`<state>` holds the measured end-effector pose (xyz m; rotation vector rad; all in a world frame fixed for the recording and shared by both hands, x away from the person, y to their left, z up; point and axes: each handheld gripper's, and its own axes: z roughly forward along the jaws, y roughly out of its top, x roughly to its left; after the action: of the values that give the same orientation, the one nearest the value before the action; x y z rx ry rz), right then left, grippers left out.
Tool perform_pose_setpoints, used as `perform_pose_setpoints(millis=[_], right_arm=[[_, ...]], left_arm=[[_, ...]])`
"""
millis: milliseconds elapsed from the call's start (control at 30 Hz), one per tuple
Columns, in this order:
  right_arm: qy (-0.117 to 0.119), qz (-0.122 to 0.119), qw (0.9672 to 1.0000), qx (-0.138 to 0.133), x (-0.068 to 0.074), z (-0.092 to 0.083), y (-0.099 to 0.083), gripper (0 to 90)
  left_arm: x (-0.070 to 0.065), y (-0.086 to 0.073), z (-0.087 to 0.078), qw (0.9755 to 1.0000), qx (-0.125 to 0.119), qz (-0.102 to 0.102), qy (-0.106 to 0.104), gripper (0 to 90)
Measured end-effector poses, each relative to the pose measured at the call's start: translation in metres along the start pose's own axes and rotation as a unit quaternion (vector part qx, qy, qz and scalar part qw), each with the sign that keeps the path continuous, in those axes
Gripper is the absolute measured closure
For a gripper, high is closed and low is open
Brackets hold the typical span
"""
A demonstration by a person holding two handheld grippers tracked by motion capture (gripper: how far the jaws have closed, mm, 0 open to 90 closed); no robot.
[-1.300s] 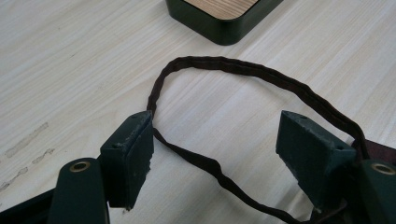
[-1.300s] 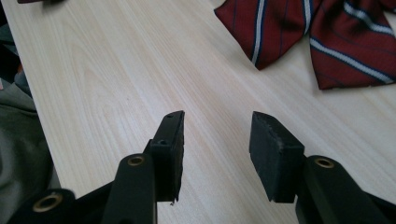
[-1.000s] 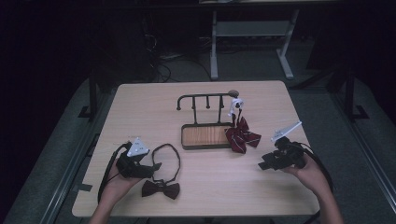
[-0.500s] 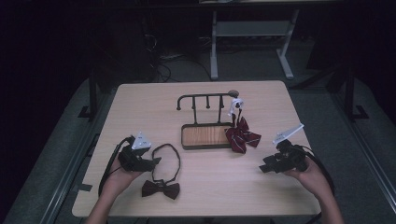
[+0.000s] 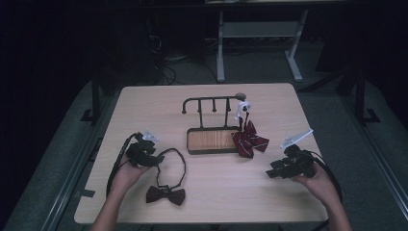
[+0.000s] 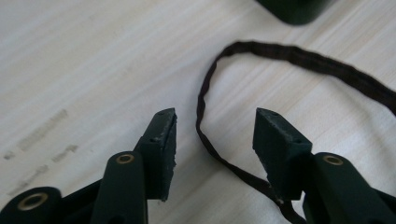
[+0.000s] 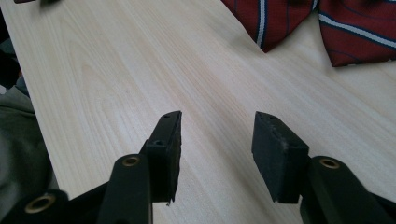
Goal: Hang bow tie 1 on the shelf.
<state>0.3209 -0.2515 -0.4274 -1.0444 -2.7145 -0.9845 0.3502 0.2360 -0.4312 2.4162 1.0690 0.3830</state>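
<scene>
A dark brown bow tie (image 5: 166, 195) lies at the table's front left, its thin strap (image 5: 183, 166) looped behind it. My left gripper (image 5: 155, 160) sits low at the loop's left side. The strap (image 6: 201, 100) runs between its jaws, untouched by the pads; the left gripper (image 6: 215, 135) is open and its jaws have just been closing. My right gripper (image 5: 270, 172) rests at the front right over bare wood. The right gripper (image 7: 215, 135) is open and empty, its jaws just opening a little. Beyond it lies the red striped bow tie (image 7: 280, 18).
A black hook rack (image 5: 211, 101) on a wood-lined tray base (image 5: 211, 140) stands mid-table. The red striped bow tie (image 5: 249, 141) hangs from its right end onto the table (image 5: 144, 106). A white desk frame (image 5: 260, 33) stands on the floor behind.
My left gripper has slid right and a little away from the table's front edge, onto the strap loop, and its jaws have narrowed. The right hand has stayed where it was.
</scene>
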Motion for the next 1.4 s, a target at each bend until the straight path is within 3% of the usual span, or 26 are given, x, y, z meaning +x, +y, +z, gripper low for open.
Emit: perform_pose_setpoints(millis=[267,533,800,967,1167,1300,1400], right_arm=[[-0.003,0.006,1.0000,-0.006,0.000,-0.003,-0.002,51.1],[-0.007,0.001,0.9999,-0.014,0.002,-0.005,-0.002,53.9],[-0.007,0.000,0.9998,-0.017,0.004,-0.006,-0.001,54.6],[-0.002,-0.002,0.9998,-0.020,0.004,-0.006,0.000,54.5],[0.002,0.000,0.9998,-0.022,0.001,-0.005,-0.002,54.4],[0.007,0.005,0.9997,-0.023,0.000,-0.005,-0.003,54.1],[0.010,0.005,0.9996,-0.025,-0.002,-0.005,-0.004,54.0]], left_arm=[[0.000,-0.005,0.008,0.9998,0.019,-0.001,0.003,56.1],[0.004,-0.008,0.009,0.9996,0.027,-0.001,-0.003,67.6],[0.006,-0.010,0.011,0.9995,0.028,-0.006,-0.013,77.7],[0.005,-0.009,0.008,0.9997,0.019,0.009,-0.012,89.4],[0.002,-0.008,0.006,0.9996,0.015,0.021,-0.012,89.7],[0.002,-0.008,0.003,0.9996,0.003,0.007,-0.025,89.8],[0.004,-0.008,0.000,0.9995,0.003,0.012,-0.028,89.7]])
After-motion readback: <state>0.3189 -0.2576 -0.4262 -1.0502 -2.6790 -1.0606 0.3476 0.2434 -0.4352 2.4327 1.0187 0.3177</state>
